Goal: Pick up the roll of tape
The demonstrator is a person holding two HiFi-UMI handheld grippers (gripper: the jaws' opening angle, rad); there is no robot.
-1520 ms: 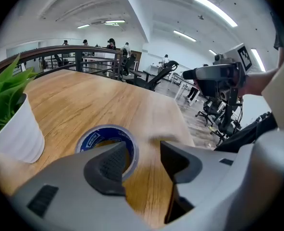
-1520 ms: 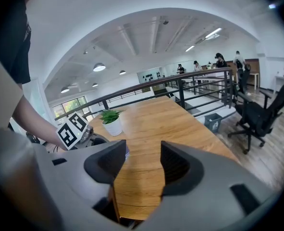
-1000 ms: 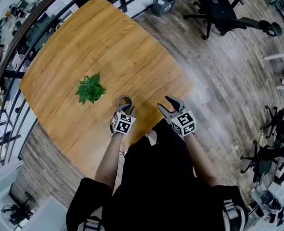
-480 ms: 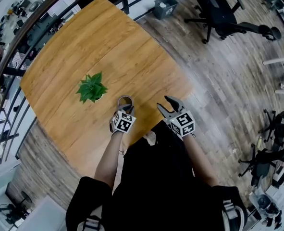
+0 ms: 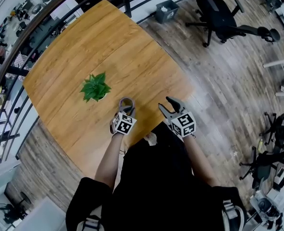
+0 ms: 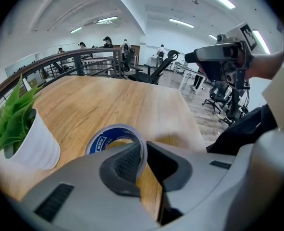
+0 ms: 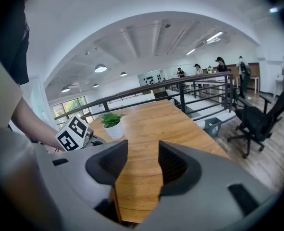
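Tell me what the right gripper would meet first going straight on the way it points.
The right gripper would most likely meet the bare wooden table, seen between its open jaws. The potted plant stands off to the left, though depth is unclear.

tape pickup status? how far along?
Done: left gripper is at the roll of tape; its jaws have just been closing and now pinch the roll's wall. In hand: that grip. Left: the lift, since the roll looks to sit on the table. Idle: right gripper, jaws apart, nothing between them.
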